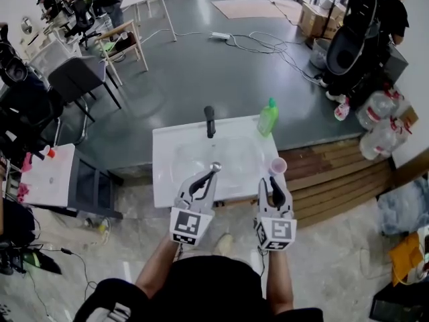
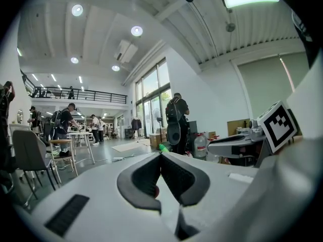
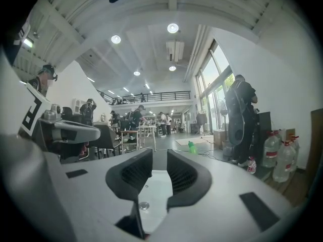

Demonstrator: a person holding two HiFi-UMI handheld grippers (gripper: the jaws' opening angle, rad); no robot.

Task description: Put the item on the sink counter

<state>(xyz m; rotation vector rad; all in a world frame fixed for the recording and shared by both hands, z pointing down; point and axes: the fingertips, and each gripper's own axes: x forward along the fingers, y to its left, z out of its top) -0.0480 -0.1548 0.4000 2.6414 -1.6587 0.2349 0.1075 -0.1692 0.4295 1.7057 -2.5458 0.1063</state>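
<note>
The left gripper (image 1: 212,173) hangs over the front of the white basin (image 1: 191,151) sunk in the sink counter (image 1: 164,183). Its jaws are closed tip to tip, with nothing plainly gripped. The basin looks bare but for a small metal drain (image 3: 144,204), and a black faucet (image 1: 210,121) stands at its back rim. Right of the faucet, a green bottle (image 1: 268,118) stands upright at the counter's back right corner; its fill cannot be read. The pink cup (image 1: 277,166) stands upright on the counter's right front edge, and its pale inside shows no contents. The right gripper (image 1: 275,182) sits just behind the cup, its jaws a narrow gap apart and holding nothing. Clear water jugs (image 1: 377,109) stand on the floor far right.
</note>
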